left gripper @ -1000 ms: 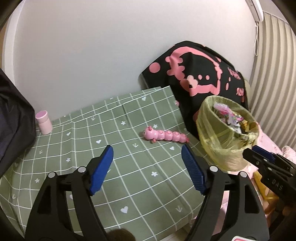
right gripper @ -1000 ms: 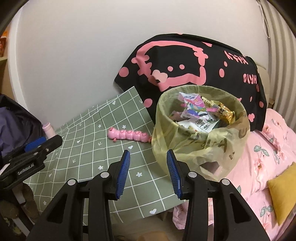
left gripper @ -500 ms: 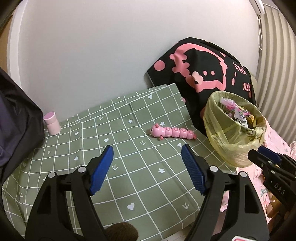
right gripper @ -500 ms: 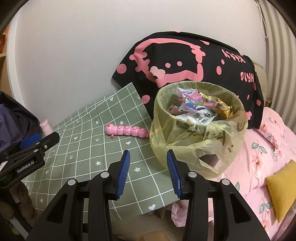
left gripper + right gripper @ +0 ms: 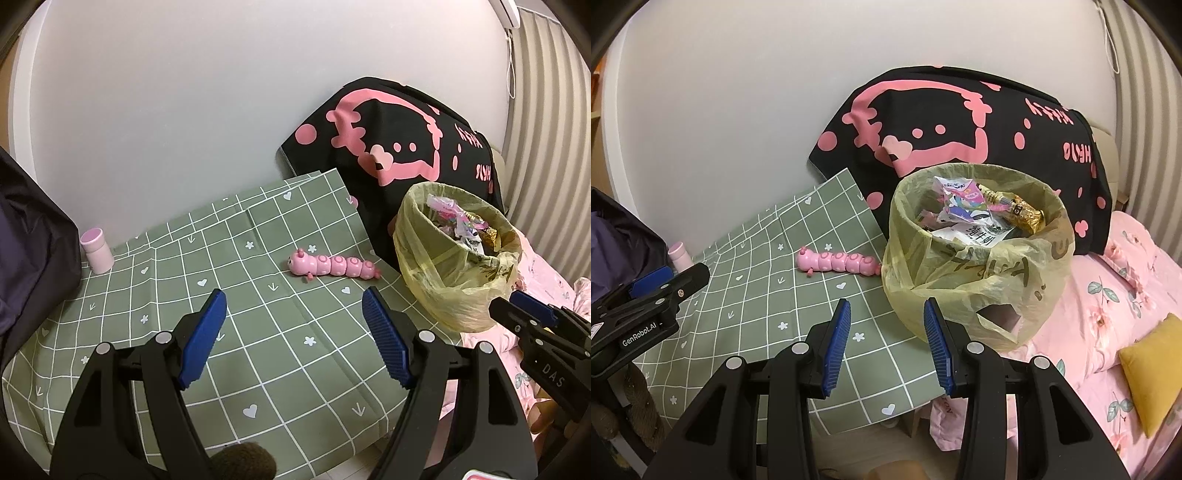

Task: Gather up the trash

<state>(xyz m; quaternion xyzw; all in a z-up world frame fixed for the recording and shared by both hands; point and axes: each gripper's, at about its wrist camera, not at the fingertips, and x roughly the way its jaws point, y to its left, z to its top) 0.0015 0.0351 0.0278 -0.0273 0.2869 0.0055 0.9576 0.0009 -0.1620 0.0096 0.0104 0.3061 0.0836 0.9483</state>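
A bin lined with a yellow bag (image 5: 979, 273) stands at the right edge of the green checked table (image 5: 768, 295), full of wrappers (image 5: 971, 218); it also shows in the left wrist view (image 5: 454, 273). My left gripper (image 5: 295, 332) is open and empty above the table's (image 5: 258, 350) front. My right gripper (image 5: 886, 343) is open and empty, just in front of the bin. Each gripper shows at the edge of the other's view.
A pink caterpillar toy (image 5: 332, 266) lies on the table left of the bin. A small pink bottle (image 5: 96, 251) stands at the back left beside a dark bag (image 5: 33, 236). A black and pink blanket (image 5: 960, 125) hangs behind the bin. A pink bed (image 5: 1108, 314) is at the right.
Both grippers have drawn back and up from the table, so the bin and toy look farther away. Both stay open and empty.
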